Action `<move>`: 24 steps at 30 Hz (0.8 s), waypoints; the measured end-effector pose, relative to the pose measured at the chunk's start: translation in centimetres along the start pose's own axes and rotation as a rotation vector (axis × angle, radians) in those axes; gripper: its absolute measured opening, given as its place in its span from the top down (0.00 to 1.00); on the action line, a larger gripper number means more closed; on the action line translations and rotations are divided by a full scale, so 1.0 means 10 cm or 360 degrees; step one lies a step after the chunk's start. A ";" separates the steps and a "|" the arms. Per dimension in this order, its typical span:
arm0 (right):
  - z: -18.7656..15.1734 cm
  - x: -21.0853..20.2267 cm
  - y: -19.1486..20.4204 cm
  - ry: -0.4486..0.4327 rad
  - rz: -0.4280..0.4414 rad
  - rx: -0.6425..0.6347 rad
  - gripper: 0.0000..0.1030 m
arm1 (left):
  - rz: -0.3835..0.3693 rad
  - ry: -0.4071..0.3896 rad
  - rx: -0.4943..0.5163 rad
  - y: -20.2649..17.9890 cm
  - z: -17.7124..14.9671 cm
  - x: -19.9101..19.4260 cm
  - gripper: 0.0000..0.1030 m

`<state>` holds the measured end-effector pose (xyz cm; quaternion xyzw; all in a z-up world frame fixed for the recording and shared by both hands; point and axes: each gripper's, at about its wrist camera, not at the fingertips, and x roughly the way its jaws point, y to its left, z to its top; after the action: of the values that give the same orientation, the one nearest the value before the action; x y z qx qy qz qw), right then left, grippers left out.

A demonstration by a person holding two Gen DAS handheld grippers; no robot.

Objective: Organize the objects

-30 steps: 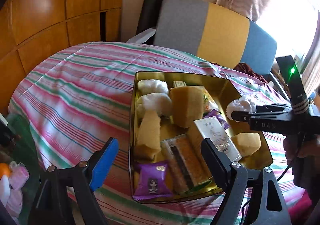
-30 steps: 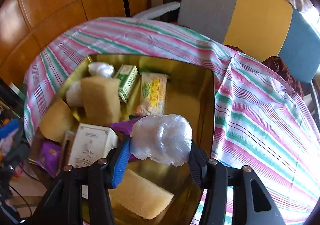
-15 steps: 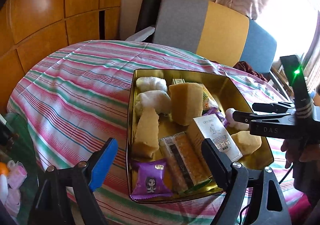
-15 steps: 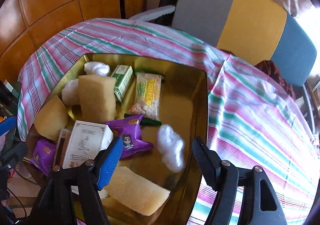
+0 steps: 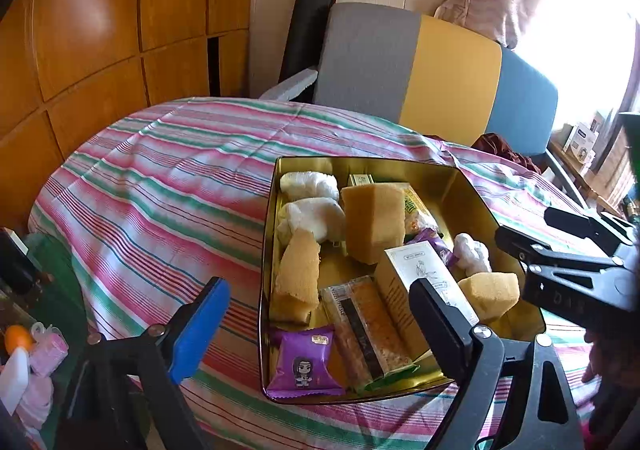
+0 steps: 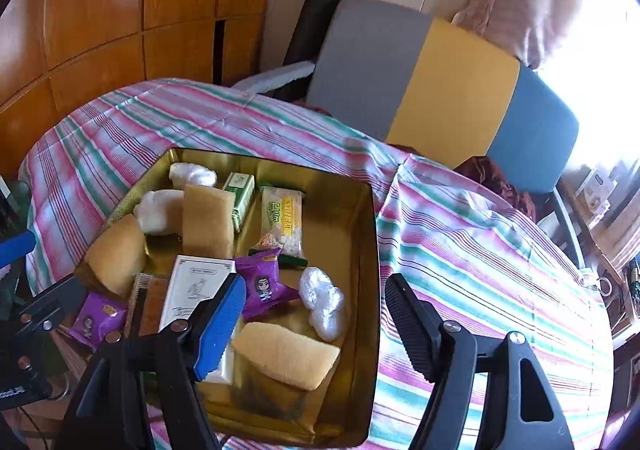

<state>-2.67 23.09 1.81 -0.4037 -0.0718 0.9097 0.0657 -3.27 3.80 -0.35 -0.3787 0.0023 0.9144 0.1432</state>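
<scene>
Gold tin of snacks on the striped counter
White plastic-wrapped bundle lies released inside the tin near its right wall; right tongs hang above it, empty and spread; left tongs are widening, empty, over the tin's near-left corner.

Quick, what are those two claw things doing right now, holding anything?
Left gripper: fingers opening, nothing held.
Right gripper: open, empty; the white wrapped bundle lies in the gold tin.

Gold tin holds sponges, snack packets, white wads.
</scene>
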 end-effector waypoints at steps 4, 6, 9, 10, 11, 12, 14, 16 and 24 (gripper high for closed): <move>-0.03 -0.14 0.02 -0.0047 0.0011 0.0025 0.29 | 0.0010 -0.0017 -0.0002 -0.02 0.00 -0.05 0.09; -0.06 -0.23 0.04 -0.0070 0.0014 0.0036 0.29 | 0.0017 -0.0025 0.0004 -0.03 0.00 -0.08 0.09; -0.09 -0.33 0.07 -0.0102 0.0011 0.0043 0.29 | 0.0028 -0.0043 0.0012 -0.06 0.00 -0.11 0.06; -0.10 -0.36 0.07 -0.0111 0.0013 0.0047 0.29 | 0.0037 -0.0050 0.0015 -0.06 -0.01 -0.12 0.05; -0.11 -0.38 0.08 -0.0118 0.0012 0.0053 0.29 | 0.0047 -0.0057 0.0019 -0.07 -0.01 -0.14 0.05; -0.12 -0.40 0.07 -0.0123 0.0011 0.0057 0.29 | 0.0062 -0.0066 0.0022 -0.07 -0.01 -0.15 0.04; -0.14 -0.43 0.07 -0.0134 0.0009 0.0068 0.29 | 0.0077 -0.0074 0.0028 -0.08 -0.01 -0.17 0.03; -0.15 -0.46 0.05 -0.0144 0.0002 0.0082 0.29 | 0.0091 -0.0083 0.0029 -0.09 -0.02 -0.18 0.03; -0.26 -0.52 -0.05 -0.0166 -0.0037 0.0174 0.29 | 0.0134 -0.0095 0.0030 -0.14 -0.06 -0.22 0.00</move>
<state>2.81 22.89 3.95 -0.3508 -0.0301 0.9312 0.0942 -1.02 4.54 0.94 -0.3495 0.0227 0.9304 0.1082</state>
